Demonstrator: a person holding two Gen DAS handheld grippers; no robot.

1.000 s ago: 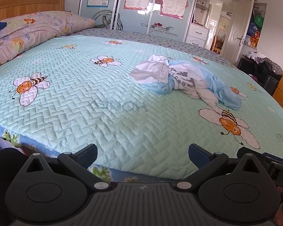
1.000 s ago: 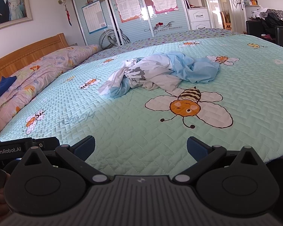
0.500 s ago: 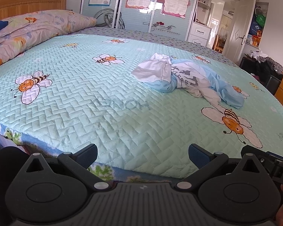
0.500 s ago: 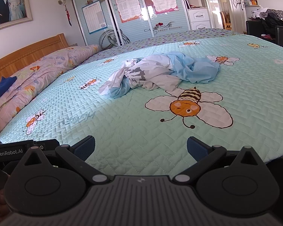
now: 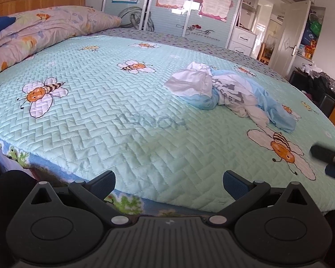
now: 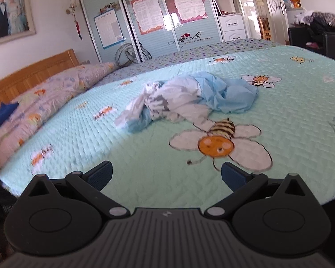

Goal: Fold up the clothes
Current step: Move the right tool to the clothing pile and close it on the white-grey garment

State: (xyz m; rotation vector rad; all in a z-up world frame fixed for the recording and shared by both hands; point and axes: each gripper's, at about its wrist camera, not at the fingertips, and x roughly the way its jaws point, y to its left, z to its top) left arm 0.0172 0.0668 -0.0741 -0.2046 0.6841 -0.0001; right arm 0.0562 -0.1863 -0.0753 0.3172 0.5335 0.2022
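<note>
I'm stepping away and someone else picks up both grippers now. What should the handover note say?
Left gripper: open, empty, at the near edge of the bed.
Right gripper: open, empty, over the bee print.
Clothes: one crumpled white and light-blue heap mid-bed, beyond both grippers, untouched by either.
Done: nothing folded.
Left: reach the heap, separate the garments, spread each flat, fold.
</note>
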